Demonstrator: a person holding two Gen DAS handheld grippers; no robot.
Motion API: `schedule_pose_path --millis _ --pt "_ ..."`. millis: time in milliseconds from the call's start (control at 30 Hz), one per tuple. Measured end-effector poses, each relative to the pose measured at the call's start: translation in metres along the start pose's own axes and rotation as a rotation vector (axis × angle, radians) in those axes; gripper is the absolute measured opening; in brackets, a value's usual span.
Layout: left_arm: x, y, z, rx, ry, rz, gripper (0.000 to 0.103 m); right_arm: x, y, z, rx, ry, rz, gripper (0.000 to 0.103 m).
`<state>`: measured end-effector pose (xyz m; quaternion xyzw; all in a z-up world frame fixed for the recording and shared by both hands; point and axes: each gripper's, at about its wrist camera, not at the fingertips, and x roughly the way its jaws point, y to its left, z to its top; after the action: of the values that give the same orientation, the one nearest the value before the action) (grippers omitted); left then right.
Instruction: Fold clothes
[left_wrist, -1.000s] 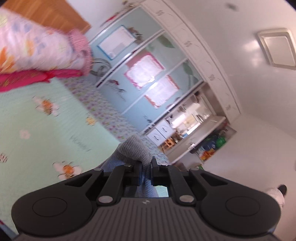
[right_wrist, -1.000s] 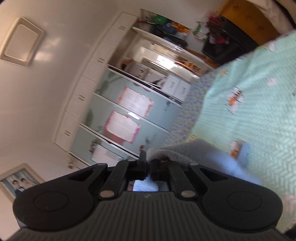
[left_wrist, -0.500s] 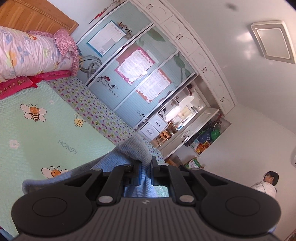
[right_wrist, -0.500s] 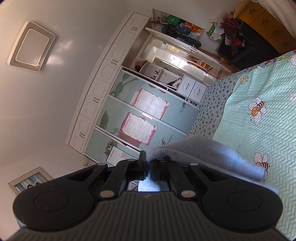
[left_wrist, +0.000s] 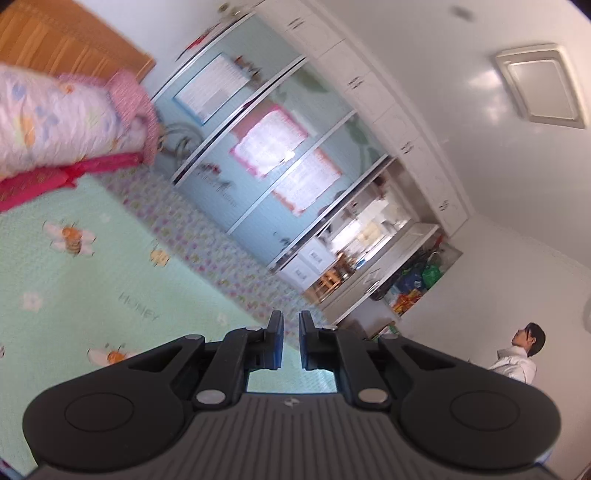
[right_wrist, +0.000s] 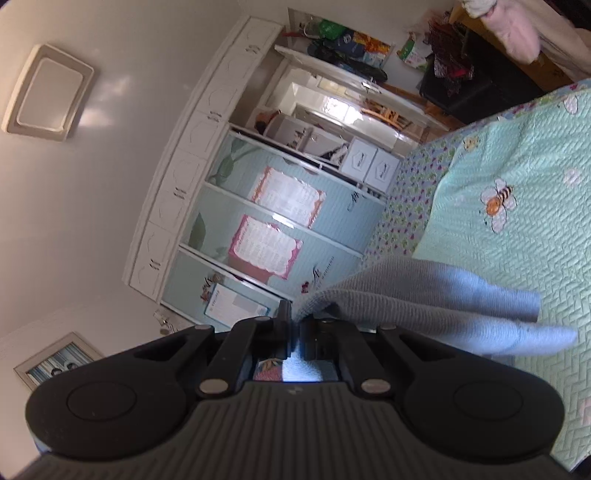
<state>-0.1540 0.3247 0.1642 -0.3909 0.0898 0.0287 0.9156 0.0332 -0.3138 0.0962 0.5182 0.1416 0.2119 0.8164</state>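
Above the mint-green bed quilt (left_wrist: 85, 280), raised high and tipped toward the wardrobe (left_wrist: 280, 155) and ceiling: left tool (left_wrist: 290, 341) with its jaws a little apart and nothing between them, only quilt and room showing through the gap. Over the same quilt in the right wrist view, right tool (right_wrist: 294, 334) clamped on an edge of the grey-blue knitted garment (right_wrist: 436, 306), the cloth trailing away to the right and sagging toward the bed in two long lobes, probably sleeves or a doubled layer. Likely held up this way to let the knit hang straight before laying it flat for a fold; with one corner free, prone to twisting or bunching on the way down. Printed on the quilt near the bees (left_wrist: 70, 236): "HONEY" (left_wrist: 138, 306). Script lettering on the wardrobe doors and sheets of small print on the pink-bordered posters (right_wrist: 266, 247), too small to read. At far left, a floral pillow roll (left_wrist: 55, 122) by the headboard.
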Motion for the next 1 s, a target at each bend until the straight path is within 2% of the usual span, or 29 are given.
schedule_pose_path --millis 67,133,200,267,333,433,467,533,600,700,833,1000 --pt "0.007 0.020 -0.014 -0.037 0.042 0.027 0.008 0.012 -0.003 -0.011 -0.016 0.035 -0.016 0.005" --pt "0.013 0.045 -0.044 -0.071 0.137 0.044 0.017 0.022 -0.009 -0.027 -0.040 0.073 -0.038 0.005" --pt "0.020 0.071 -0.082 -0.094 0.259 0.064 0.040 0.023 -0.017 -0.042 -0.054 0.101 -0.043 0.005" --pt "0.029 0.101 -0.129 -0.135 0.393 0.111 0.042 0.017 -0.022 -0.052 -0.092 0.103 -0.041 0.005" --pt "0.041 0.137 -0.169 -0.230 0.516 0.156 0.042 0.007 -0.026 -0.060 -0.127 0.099 -0.024 0.005" --pt "0.064 0.177 -0.206 -0.416 0.621 0.218 0.042 -0.015 -0.035 -0.065 -0.159 0.103 0.005 0.005" --pt "0.072 0.185 -0.214 -0.456 0.645 0.233 0.042 -0.022 -0.037 -0.067 -0.167 0.106 0.015 0.005" --pt "0.088 0.181 -0.216 -0.455 0.651 0.241 0.048 -0.036 -0.043 -0.071 -0.182 0.109 0.030 0.006" --pt "0.106 0.169 -0.211 -0.440 0.650 0.224 0.064 -0.050 -0.050 -0.073 -0.197 0.103 0.033 0.007" --pt "0.140 0.152 -0.205 -0.398 0.657 0.226 0.075 -0.070 -0.060 -0.075 -0.208 0.071 0.019 0.007" --pt "0.196 0.154 -0.210 -0.374 0.679 0.322 0.075 -0.085 -0.077 -0.073 -0.172 0.042 0.006 0.008" --pt "0.259 0.187 -0.230 -0.454 0.740 0.444 0.075 -0.094 -0.089 -0.068 -0.154 0.031 0.006 0.008"
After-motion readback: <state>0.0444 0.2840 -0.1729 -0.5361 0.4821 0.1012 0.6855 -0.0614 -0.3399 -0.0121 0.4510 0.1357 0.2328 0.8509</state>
